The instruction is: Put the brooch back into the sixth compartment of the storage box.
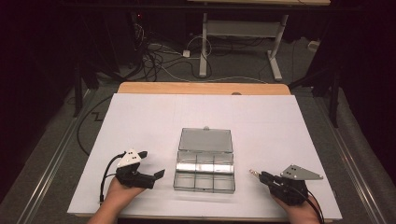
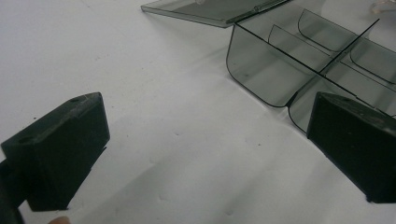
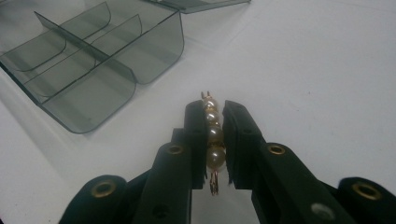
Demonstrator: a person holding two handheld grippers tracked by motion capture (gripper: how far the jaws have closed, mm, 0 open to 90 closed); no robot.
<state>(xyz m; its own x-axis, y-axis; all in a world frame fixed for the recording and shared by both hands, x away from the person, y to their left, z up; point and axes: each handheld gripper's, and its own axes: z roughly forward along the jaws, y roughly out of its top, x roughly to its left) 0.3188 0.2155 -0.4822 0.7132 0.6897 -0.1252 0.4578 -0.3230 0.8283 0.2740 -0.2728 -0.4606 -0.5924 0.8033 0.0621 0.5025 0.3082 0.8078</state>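
Clearly the right gripper [image 3: 215, 135] has its jaws nearly closed on a short string of cream pearl beads on gold wire [image 3: 212, 133], pinched lengthwise between the pads, just off the white table sheet [image 1: 280, 121] to the right of the smoky clear plastic compartment box [image 1: 204, 170]. The beads look light, hard and smooth, so they would likely slip or roll if the squeeze loosened; the thin wire ends seem easy to bend. Gripping across the beads' middle, as now, seems safest. The left gripper [image 1: 152, 163] rests wide open and empty at the box's near left, its hinged lid [image 1: 205, 139] lying flat behind.
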